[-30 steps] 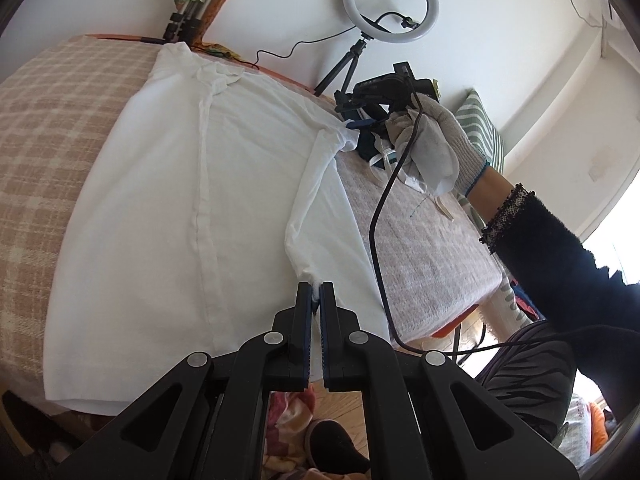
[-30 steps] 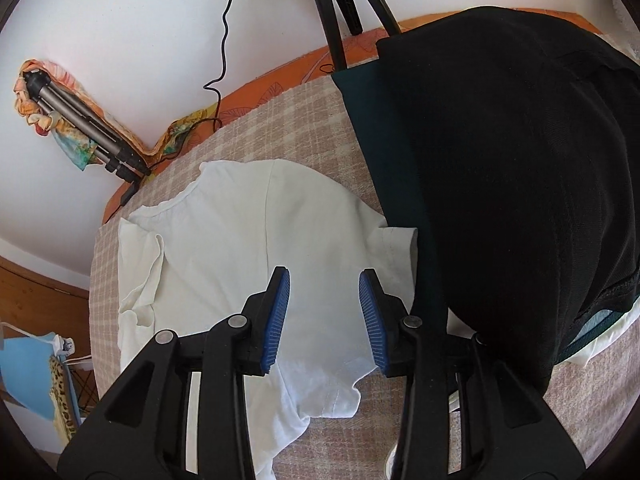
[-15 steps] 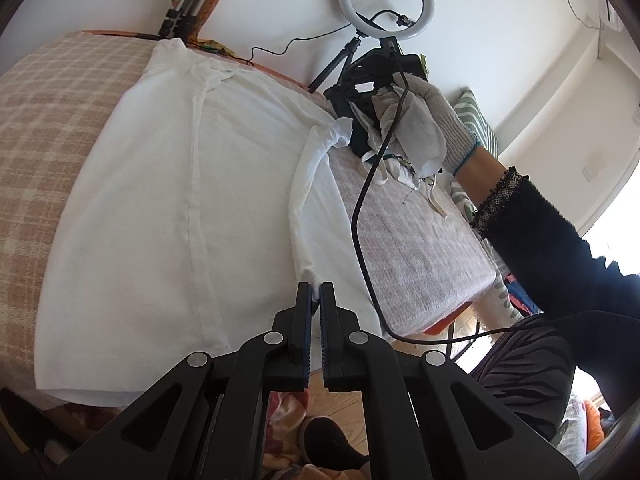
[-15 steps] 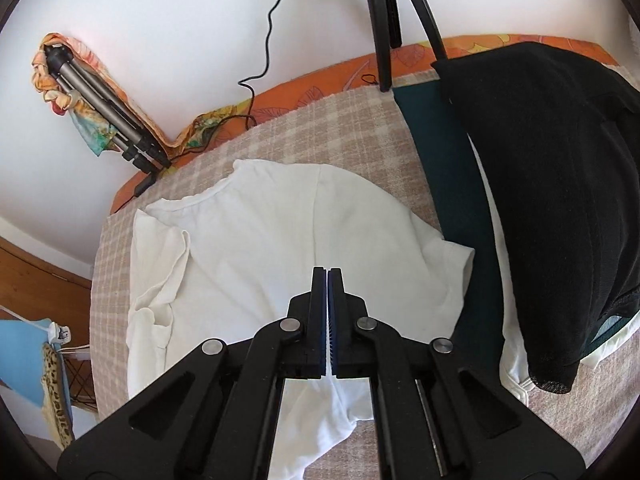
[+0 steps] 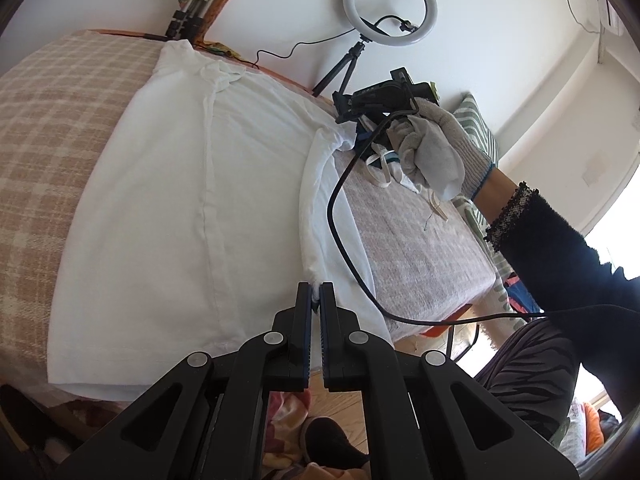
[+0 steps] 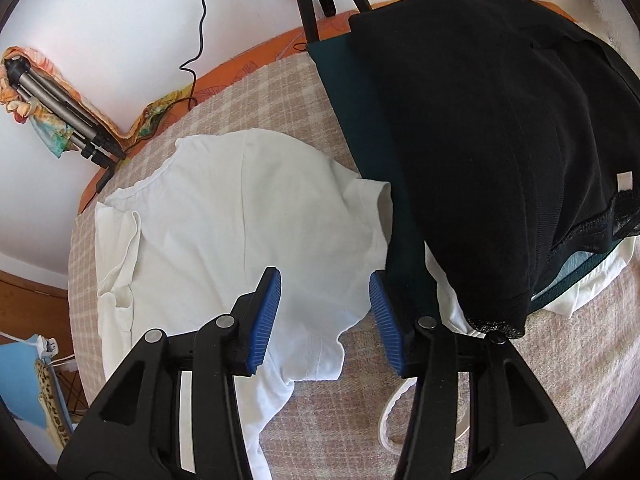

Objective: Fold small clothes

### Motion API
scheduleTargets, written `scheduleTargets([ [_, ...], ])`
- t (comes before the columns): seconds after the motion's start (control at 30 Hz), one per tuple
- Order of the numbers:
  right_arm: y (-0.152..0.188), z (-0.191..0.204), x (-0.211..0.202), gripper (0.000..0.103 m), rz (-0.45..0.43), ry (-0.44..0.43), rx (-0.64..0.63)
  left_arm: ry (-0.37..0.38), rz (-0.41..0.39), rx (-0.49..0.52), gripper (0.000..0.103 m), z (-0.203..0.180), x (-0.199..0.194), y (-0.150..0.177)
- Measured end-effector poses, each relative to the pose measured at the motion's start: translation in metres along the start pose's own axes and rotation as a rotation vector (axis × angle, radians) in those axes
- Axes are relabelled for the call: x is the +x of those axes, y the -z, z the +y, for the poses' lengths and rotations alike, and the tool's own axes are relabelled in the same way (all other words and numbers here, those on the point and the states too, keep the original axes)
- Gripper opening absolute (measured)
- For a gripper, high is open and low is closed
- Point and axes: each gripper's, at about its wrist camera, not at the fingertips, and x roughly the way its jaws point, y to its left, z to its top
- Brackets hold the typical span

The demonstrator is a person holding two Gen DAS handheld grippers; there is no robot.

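A white T-shirt (image 5: pixel 192 208) lies spread on the checked bed cover (image 5: pixel 52 120), one side folded in along a ridge. My left gripper (image 5: pixel 316 300) is shut on the shirt's folded edge near the hem. The shirt also shows in the right wrist view (image 6: pixel 248 216), its short sleeve pointing right. My right gripper (image 6: pixel 324 292) is open just above the shirt's sleeve and side, holding nothing. It also shows in the left wrist view (image 5: pixel 360 136), held by a gloved hand at the shirt's far sleeve.
A pile of dark clothes (image 6: pixel 500 120) with a teal piece (image 6: pixel 372 128) lies right of the shirt. A ring light on a tripod (image 5: pixel 388 4) stands behind the bed. A black cable (image 5: pixel 344 240) crosses the shirt. A folded tripod (image 6: pixel 60 100) leans at the wall.
My right gripper was open, shut half a second ago, and is open again, lower and nearer the sleeve. My left gripper stays shut on the shirt edge.
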Motion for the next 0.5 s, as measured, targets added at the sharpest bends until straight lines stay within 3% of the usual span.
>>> scheduleTargets([
  [0.03, 0.001, -0.001, 0.005, 0.047, 0.011, -0.005, -0.002, 0.0, 0.0, 0.0, 0.002, 0.0, 0.0, 0.0],
  [0.1, 0.003, 0.003, 0.008, 0.025, -0.007, 0.034, -0.036, -0.004, -0.001, 0.001, 0.002, 0.0, 0.0, 0.0],
  [0.17, 0.002, 0.009, 0.005, 0.005, 0.002, -0.025, -0.055, -0.003, -0.002, 0.002, 0.002, 0.0, -0.001, -0.001],
  [0.3, -0.002, 0.037, -0.022, 0.005, -0.093, -0.028, -0.124, 0.003, -0.003, 0.0, 0.002, 0.0, -0.002, 0.001],
  [0.5, -0.003, 0.093, -0.041, 0.005, -0.161, -0.054, -0.204, 0.004, -0.006, -0.013, 0.002, 0.003, -0.008, 0.004],
])
